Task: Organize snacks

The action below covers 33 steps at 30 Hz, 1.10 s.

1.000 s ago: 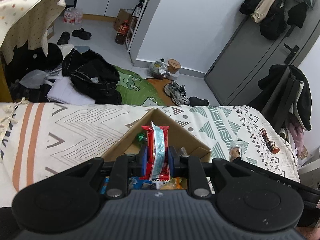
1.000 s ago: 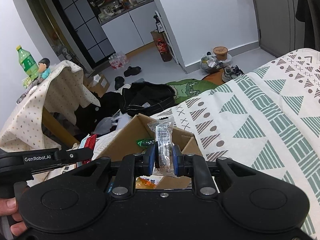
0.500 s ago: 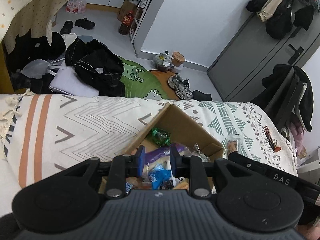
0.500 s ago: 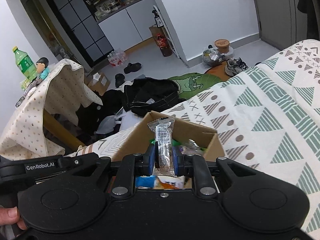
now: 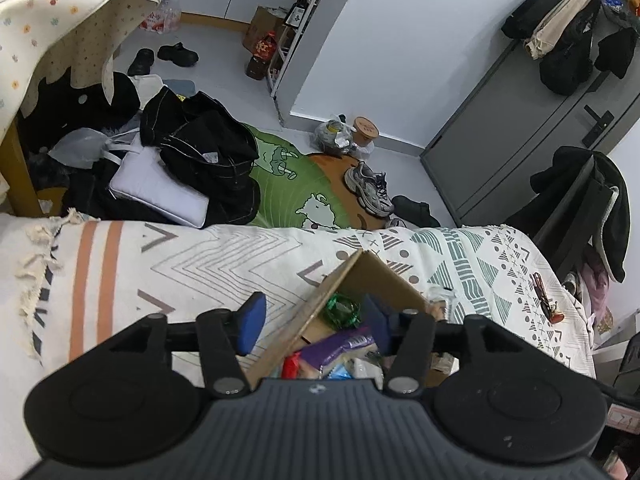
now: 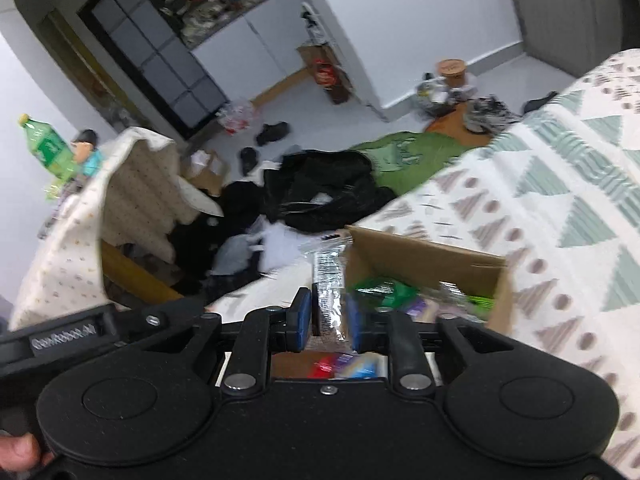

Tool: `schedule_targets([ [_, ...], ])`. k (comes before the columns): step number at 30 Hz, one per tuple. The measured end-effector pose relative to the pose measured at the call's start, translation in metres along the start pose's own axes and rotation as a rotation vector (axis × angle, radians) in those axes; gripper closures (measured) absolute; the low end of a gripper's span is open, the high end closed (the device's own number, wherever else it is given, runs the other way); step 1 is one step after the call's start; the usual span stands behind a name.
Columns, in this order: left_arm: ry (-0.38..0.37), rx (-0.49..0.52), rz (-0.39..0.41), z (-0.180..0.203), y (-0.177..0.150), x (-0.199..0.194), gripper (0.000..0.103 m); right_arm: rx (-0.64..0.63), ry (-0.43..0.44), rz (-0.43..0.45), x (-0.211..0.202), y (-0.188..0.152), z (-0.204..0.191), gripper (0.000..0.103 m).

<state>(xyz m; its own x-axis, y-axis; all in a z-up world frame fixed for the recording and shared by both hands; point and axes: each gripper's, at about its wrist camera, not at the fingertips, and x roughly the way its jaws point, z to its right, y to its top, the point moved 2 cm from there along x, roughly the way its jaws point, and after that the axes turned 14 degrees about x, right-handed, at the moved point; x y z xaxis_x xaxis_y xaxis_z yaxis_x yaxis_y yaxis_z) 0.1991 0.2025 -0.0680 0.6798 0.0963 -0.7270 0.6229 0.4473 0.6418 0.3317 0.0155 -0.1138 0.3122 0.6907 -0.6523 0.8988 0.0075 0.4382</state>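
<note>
Patterned bed [image 5: 168, 256] carries the cardboard box [image 6: 424, 252] of snacks. Left tongs [image 5: 316, 320] gape empty over it; right tongs [image 6: 326, 318] have just loosened around a clear packet [image 6: 328, 280] above the box's left wall (it may tumble outside).

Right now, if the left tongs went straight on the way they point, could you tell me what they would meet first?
Probably the open brown cardboard box of snack packets: the empty left tongs straddle its near wall, though depth is unclear.
</note>
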Motion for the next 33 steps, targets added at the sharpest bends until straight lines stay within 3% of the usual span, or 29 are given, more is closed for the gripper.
schedule_targets([
  [3, 0.004, 0.009, -0.006, -0.004, 0.004, -0.002, 0.038, -0.003, -0.009, 0.000, -0.001, 0.000, -0.008, 0.062],
  [6, 0.001, 0.018, -0.017, -0.007, 0.007, -0.005, 0.027, 0.002, -0.017, 0.005, -0.010, -0.001, -0.010, 0.061],
  [10, 0.010, 0.036, -0.026, -0.007, 0.008, -0.011, 0.021, -0.004, -0.046, 0.018, -0.026, -0.004, -0.008, 0.055],
  [22, -0.020, 0.109, -0.011, 0.013, 0.003, -0.044, 0.011, 0.058, -0.099, 0.124, -0.103, -0.024, 0.020, 0.041],
  [30, -0.063, 0.192, -0.010, 0.042, -0.016, -0.066, 0.005, 0.086, -0.129, 0.212, -0.156, -0.047, 0.036, 0.021],
  [33, -0.073, 0.222, -0.011, 0.052, -0.024, -0.073, 0.004, 0.097, -0.129, 0.242, -0.173, -0.054, 0.041, 0.019],
])
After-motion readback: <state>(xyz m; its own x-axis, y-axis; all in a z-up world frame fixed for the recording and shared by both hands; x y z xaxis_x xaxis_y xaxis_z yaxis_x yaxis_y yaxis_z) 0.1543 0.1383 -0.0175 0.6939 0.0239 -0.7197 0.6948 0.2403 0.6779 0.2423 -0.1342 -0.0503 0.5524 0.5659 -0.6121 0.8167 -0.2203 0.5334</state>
